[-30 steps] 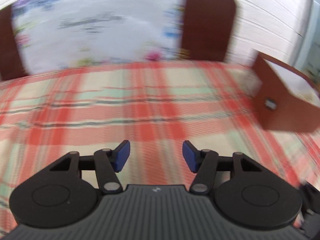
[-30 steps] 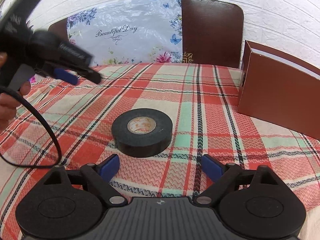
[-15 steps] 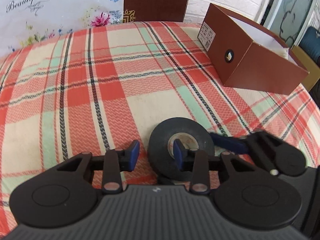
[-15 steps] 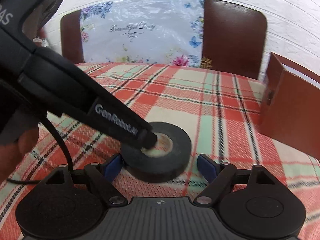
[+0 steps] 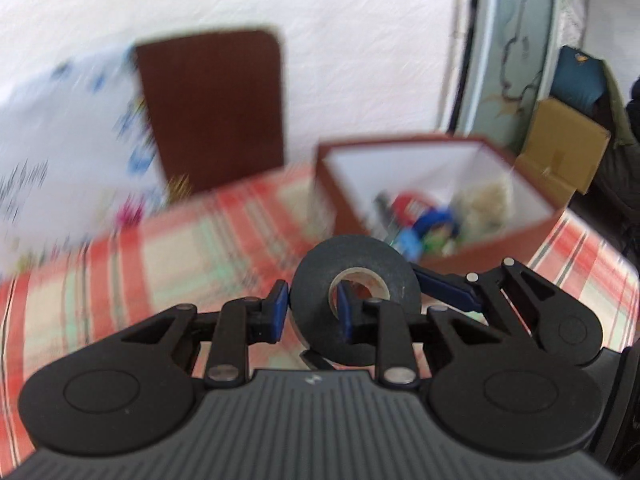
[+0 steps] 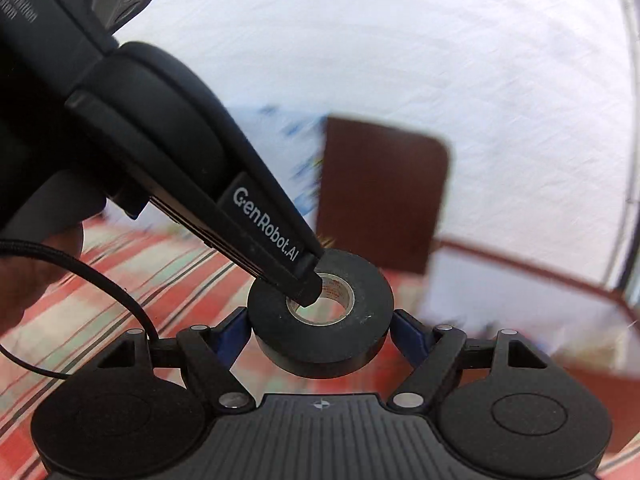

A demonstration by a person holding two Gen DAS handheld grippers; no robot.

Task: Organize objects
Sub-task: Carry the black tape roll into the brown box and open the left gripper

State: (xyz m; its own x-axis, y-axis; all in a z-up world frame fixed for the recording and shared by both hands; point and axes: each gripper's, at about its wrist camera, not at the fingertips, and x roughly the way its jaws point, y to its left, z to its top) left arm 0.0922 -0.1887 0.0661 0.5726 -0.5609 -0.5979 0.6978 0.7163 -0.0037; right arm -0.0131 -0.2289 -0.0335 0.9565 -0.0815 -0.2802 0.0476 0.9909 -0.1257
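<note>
A black tape roll (image 5: 356, 280) is lifted above the plaid tablecloth (image 5: 168, 248). My left gripper (image 5: 312, 312) is shut on its wall, one finger outside, the other in the core. My right gripper (image 6: 320, 330) is shut on the same tape roll (image 6: 332, 344) across its outer sides; its finger (image 5: 444, 286) shows in the left wrist view, and the left gripper's finger (image 6: 280, 252) reaches into the core in the right wrist view. The open brown box (image 5: 516, 236) lies just beyond the roll and holds several items.
A brown chair back (image 5: 212, 108) and a floral plastic bag (image 5: 68, 128) stand behind the table against a white brick wall. A cardboard box (image 5: 564, 144) sits off the table to the right. The left gripper's cable (image 6: 100, 280) hangs at the left.
Both grippers closed on the tape roll and lifted it off the cloth toward the brown box. The views are blurred by motion.
</note>
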